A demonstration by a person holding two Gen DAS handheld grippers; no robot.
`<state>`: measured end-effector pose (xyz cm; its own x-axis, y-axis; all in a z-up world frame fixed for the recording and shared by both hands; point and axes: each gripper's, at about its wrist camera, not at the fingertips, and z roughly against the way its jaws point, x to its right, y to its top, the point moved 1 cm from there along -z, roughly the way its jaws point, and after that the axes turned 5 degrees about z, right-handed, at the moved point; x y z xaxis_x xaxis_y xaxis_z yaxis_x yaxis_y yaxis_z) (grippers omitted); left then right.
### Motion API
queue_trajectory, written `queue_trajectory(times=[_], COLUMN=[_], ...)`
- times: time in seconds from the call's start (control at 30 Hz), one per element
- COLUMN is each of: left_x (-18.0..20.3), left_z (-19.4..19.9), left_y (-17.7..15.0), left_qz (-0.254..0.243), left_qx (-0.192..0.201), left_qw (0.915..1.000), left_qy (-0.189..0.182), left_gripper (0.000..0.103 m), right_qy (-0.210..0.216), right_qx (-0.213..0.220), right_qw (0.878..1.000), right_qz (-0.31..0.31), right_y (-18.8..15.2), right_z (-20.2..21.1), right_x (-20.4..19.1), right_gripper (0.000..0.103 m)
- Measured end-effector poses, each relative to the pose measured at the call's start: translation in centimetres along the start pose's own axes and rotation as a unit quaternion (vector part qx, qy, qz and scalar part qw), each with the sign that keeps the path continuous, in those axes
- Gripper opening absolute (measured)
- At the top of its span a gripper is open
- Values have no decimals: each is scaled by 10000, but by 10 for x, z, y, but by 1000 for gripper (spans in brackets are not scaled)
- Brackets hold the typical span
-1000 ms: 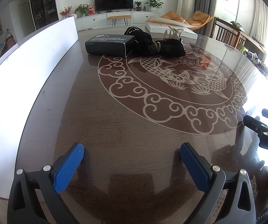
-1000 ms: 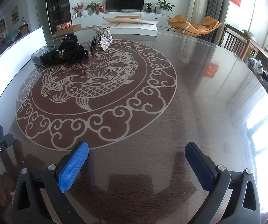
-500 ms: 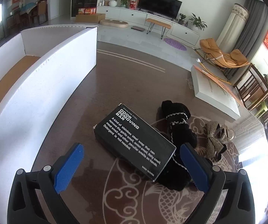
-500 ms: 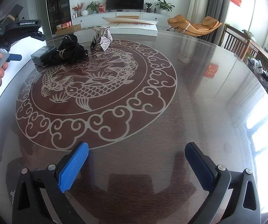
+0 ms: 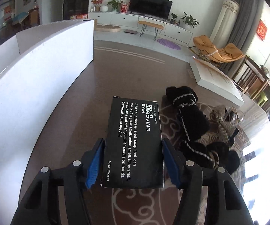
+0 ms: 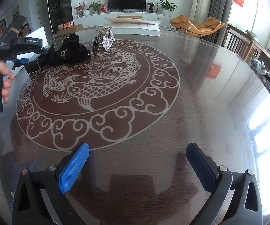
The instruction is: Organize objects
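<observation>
A black box [image 5: 134, 140] printed "Odor Removing Bar" lies on the dark table. My left gripper [image 5: 133, 150] has its blue pads against both long sides of the box, shut on it. In the right wrist view the box [image 6: 32, 63] and the left gripper [image 6: 25, 60] show at the far left. A black knitted bundle [image 5: 191, 123] lies just right of the box, and a burlap-wrapped glass item [image 5: 227, 120] lies beyond it. My right gripper [image 6: 137, 161] is open and empty above the near table.
A large white open carton [image 5: 31, 75] stands along the table's left side, close to the box. A flat white board [image 5: 217, 80] rests at the table's far edge. The table [image 6: 191, 93] has a round fish pattern in its middle.
My left gripper moved forward and down over the black box and closed its pads on the box's sides. The right gripper has not moved.
</observation>
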<state>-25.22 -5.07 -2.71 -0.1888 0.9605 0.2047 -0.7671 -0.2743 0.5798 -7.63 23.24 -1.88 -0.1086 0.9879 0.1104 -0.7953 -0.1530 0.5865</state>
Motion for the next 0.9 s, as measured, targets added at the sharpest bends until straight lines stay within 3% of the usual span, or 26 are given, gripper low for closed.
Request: queue_trajectory(times=[0.07, 0.2, 0.33, 0.4, 0.47, 0.5, 0.9], left_x=[-7, -34, -48, -46, -46, -46, -51], left_z=[22, 68, 84, 84, 80, 77, 74], left_y=[-28, -80, -118, -124, -121, -119, -121], left_qz=[-341, -549, -833, -1124, -1068, -1040, -923], left_qx=[60, 31, -132, 8, -96, -172, -184], left_qw=[9994, 9980, 9964, 9934, 9939, 9940, 9951], left_qy=[-86, -320, -4, 216, 269, 298, 310], left_gripper=[60, 61, 62, 81, 90, 103, 103], right_qy=[-3, -2, -5, 1, 4, 4, 5], right_qx=[2, 1, 3, 3, 3, 5, 3], right_qw=[10000, 10000, 10000, 10000, 10000, 10000, 10000], right_qz=[0, 0, -1, -7, -11, -11, -11], right_y=[0, 0, 0, 0, -1, -1, -1], right_z=[0, 0, 1, 1, 1, 1, 1], right_x=[0, 0, 0, 0, 1, 1, 1], right_gripper=[103, 103, 103, 103, 103, 103, 103])
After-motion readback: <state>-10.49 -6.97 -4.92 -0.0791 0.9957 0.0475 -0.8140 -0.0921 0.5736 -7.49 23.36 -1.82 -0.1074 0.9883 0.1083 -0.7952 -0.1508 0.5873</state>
